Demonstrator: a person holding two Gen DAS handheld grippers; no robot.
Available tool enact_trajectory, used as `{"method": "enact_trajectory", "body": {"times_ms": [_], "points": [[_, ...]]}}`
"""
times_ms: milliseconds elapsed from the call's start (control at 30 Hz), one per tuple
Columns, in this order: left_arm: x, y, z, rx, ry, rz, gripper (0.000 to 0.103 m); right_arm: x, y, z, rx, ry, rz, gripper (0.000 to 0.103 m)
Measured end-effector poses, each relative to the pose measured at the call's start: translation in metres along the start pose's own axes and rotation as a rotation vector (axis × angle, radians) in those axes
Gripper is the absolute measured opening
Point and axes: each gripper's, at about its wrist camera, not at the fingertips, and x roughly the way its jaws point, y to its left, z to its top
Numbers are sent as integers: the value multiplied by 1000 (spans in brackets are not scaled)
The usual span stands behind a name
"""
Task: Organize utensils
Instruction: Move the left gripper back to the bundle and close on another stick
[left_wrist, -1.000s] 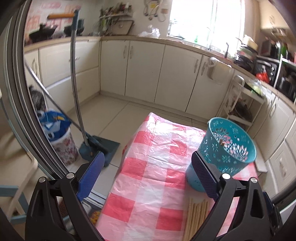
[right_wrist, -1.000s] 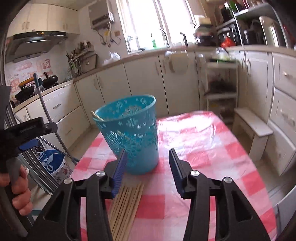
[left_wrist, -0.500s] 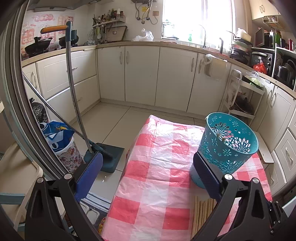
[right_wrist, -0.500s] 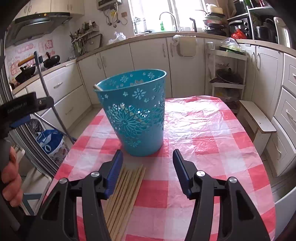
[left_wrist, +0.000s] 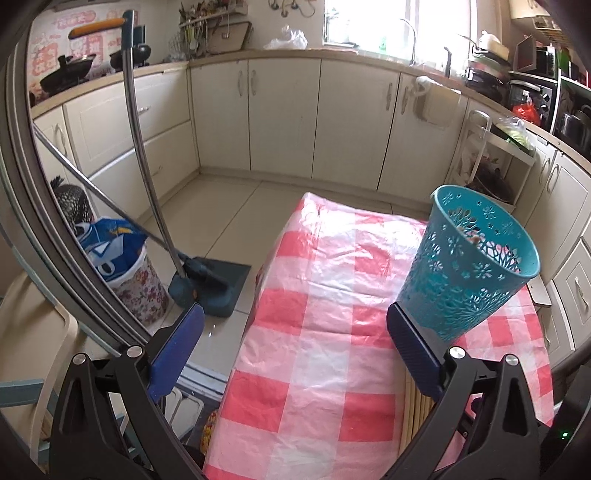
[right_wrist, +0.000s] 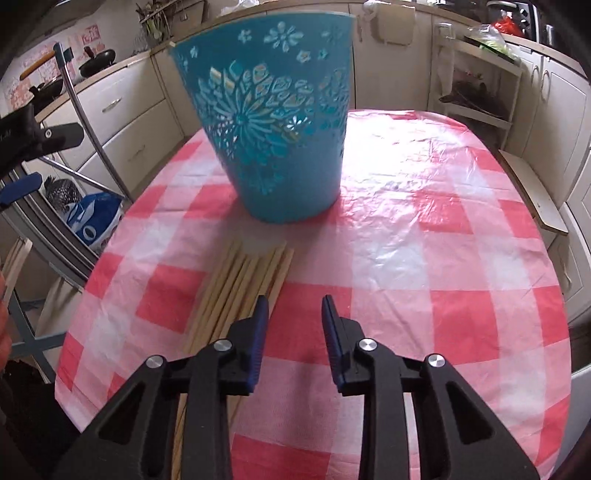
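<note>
A teal perforated basket (right_wrist: 273, 122) stands upright on the red-and-white checked tablecloth (right_wrist: 424, 266). In front of it lie several pale wooden chopsticks (right_wrist: 236, 288) side by side. My right gripper (right_wrist: 291, 310) hangs low over the cloth just right of the chopsticks; its jaws are closing with nothing between them. In the left wrist view my left gripper (left_wrist: 295, 339) stands wide open and empty over the table's left edge. There the basket (left_wrist: 469, 262) sits just past the right fingertip, with chopstick ends (left_wrist: 417, 413) under that finger.
Left of the table on the tiled floor stand a long-handled dustpan (left_wrist: 210, 284) and a floral bin (left_wrist: 129, 273) with a blue bag. A chair (left_wrist: 22, 332) is at the near left. Cream cabinets (left_wrist: 288, 114) line the walls; a small wooden stool (right_wrist: 532, 192) sits right of the table.
My right gripper has sunk toward the tablecloth and tipped downward, and its jaws have narrowed. The basket and chopsticks look closer. The left gripper's view barely shifted.
</note>
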Motion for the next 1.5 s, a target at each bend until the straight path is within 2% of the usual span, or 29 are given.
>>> {"method": "enact_trajectory", "body": {"times_ms": [267, 500, 733, 933, 1167, 1500], "points": [[15, -10, -10, 65, 73, -6, 95, 11, 12, 1, -33, 19, -20, 30], [41, -29, -31, 146, 199, -29, 95, 11, 7, 1, -17, 25, -12, 29], [56, -51, -50, 219, 248, -27, 95, 14, 8, 0, -67, 31, -35, 29], [68, -67, -65, 276, 287, -26, 95, 12, -1, 0, -63, 45, -25, 18], [80, -75, -77, 286, 333, -35, 95, 10, -14, -1, -48, 49, -24, 18], [84, -74, -79, 266, 338, -46, 95, 10, -19, 1, -44, 54, -13, 18]]}}
